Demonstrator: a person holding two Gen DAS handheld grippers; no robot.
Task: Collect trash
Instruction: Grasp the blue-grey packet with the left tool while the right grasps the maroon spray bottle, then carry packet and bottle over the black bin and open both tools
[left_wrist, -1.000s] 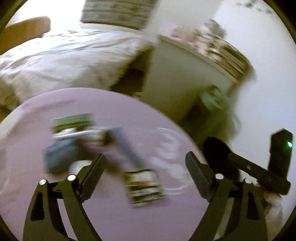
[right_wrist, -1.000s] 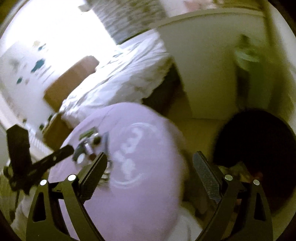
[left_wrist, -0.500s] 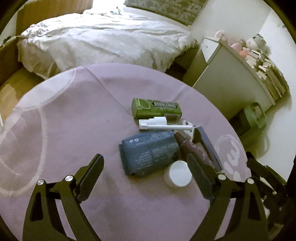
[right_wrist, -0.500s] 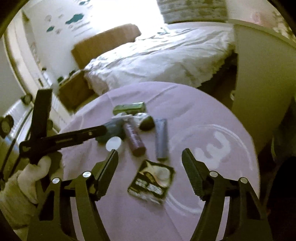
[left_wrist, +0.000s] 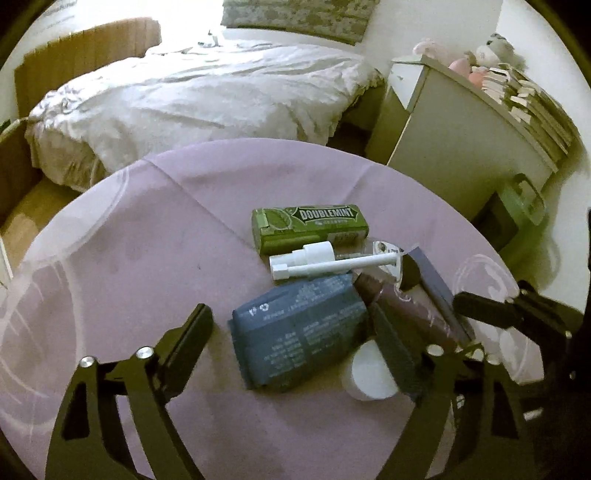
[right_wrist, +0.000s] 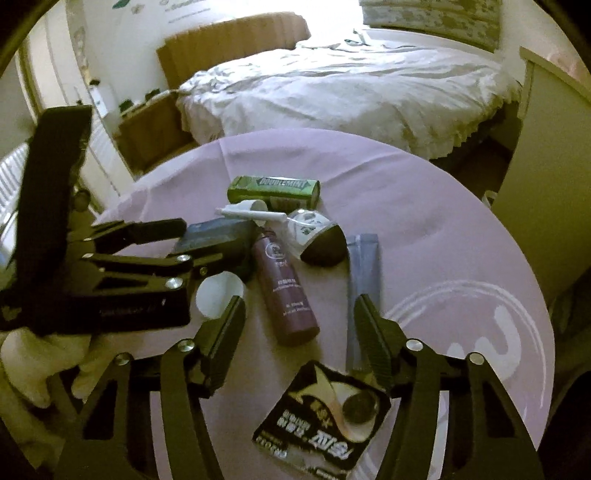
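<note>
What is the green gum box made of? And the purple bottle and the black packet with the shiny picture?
The Doublemint gum box looks like thin printed cardboard: sharp folded edges, matte faces. The purple bottle seems to be smooth plastic, with a soft sheen along its round side, though coated glass is possible. The black packet looks like glossy foil or plastic film: flat, slightly wrinkled, and catching the light.

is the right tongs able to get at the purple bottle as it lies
Probably yes: the right tongs are open, the purple bottle lies just ahead between the fingers, nothing on top of it.
</note>
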